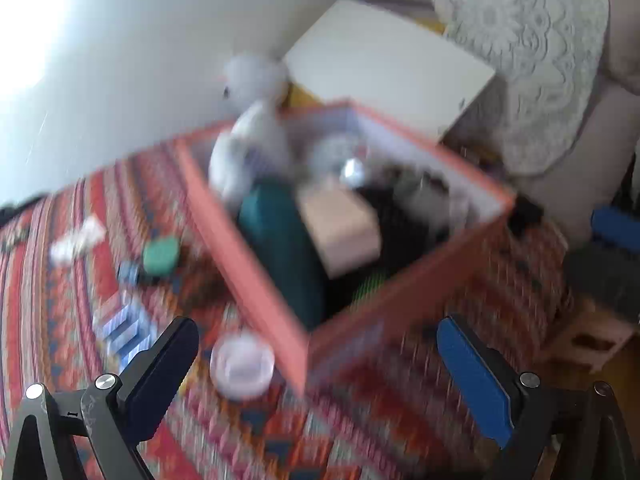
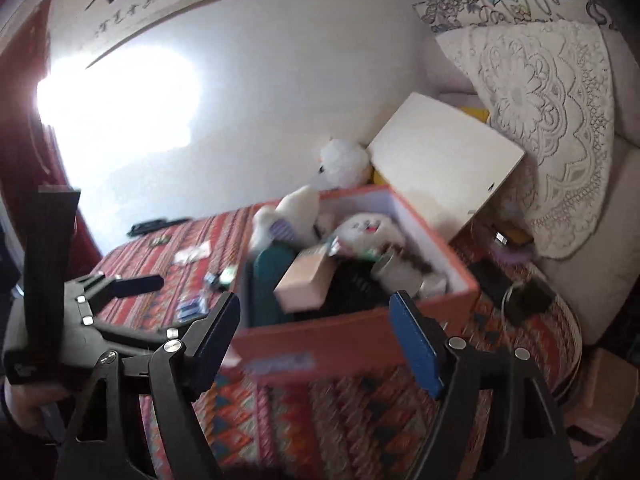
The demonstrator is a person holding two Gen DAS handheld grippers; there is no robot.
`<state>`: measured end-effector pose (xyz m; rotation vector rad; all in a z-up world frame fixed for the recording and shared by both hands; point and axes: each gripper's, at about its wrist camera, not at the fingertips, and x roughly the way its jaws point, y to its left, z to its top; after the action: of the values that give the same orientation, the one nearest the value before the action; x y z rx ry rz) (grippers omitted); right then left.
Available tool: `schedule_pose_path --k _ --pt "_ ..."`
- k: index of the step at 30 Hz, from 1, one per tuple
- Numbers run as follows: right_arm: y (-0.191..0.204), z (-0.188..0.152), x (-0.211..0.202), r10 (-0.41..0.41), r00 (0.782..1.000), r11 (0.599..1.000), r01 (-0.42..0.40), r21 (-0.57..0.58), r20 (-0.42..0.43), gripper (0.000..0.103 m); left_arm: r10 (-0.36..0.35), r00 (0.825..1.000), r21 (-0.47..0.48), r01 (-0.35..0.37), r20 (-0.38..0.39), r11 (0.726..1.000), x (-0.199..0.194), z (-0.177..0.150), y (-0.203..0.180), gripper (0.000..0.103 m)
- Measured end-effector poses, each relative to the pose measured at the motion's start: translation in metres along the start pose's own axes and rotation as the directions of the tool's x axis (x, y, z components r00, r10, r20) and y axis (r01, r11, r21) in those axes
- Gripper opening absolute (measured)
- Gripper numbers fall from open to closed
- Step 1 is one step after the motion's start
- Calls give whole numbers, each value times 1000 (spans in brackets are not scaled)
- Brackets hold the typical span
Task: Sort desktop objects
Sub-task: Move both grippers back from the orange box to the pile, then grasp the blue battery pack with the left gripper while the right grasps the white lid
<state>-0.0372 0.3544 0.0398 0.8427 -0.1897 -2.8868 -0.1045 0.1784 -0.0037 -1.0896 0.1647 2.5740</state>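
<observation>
An orange box (image 1: 400,300) stands open on the patterned tablecloth (image 1: 48,312), holding a white plush toy (image 1: 252,148), a teal item (image 1: 284,248), a beige carton (image 1: 340,228) and dark things. Loose beside it lie a clear round jar (image 1: 242,364), a green round piece (image 1: 160,256), blue-and-white packets (image 1: 124,328) and a white wrapper (image 1: 78,238). My left gripper (image 1: 318,326) is open above the box's near corner, touching nothing. My right gripper (image 2: 316,300) is open before the box's front wall (image 2: 340,336), holding nothing. The left gripper (image 2: 166,306) shows open at the left.
A white board (image 2: 444,160) leans behind the box, with another white plush (image 2: 344,162) against the wall. A lace cushion (image 2: 552,120) is at the right. Black devices (image 2: 520,296) lie right of the box near the rounded table edge. A black remote (image 2: 158,226) lies far left.
</observation>
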Motion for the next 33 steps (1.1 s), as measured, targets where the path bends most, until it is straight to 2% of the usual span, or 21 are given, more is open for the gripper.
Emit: schedule_pose_path --k 5,10,14,18,21,25,28,33 --pt "41 -30 -3 42 996 999 -43 -8 -79 80 45 995 -38 -48 -88 998 -7 -66 32 99" --pt "96 -52 22 99 978 991 -113 -65 -184 81 115 984 -129 -133 -135 983 -16 -107 89 99" --pt "140 -64 56 138 954 976 -177 -128 -266 81 175 972 -234 -209 -156 950 -23 -130 148 99" --pt "171 -68 96 149 931 963 -213 -164 -335 81 194 964 -351 -249 -184 903 -25 -145 205 99" --pt "178 -67 123 131 926 966 -199 -164 -354 81 191 963 -398 -254 -190 881 -19 -146 232 99" --pt "174 -73 166 85 911 981 -149 -128 -404 81 180 965 -399 -243 -188 884 0 -131 247 99" --pt "170 -78 192 63 893 988 -118 -97 -446 81 129 973 -394 -197 -193 898 26 -104 246 99" --pt "169 -86 184 115 893 986 -154 -56 -435 81 39 975 -383 -123 -220 915 93 -45 229 99"
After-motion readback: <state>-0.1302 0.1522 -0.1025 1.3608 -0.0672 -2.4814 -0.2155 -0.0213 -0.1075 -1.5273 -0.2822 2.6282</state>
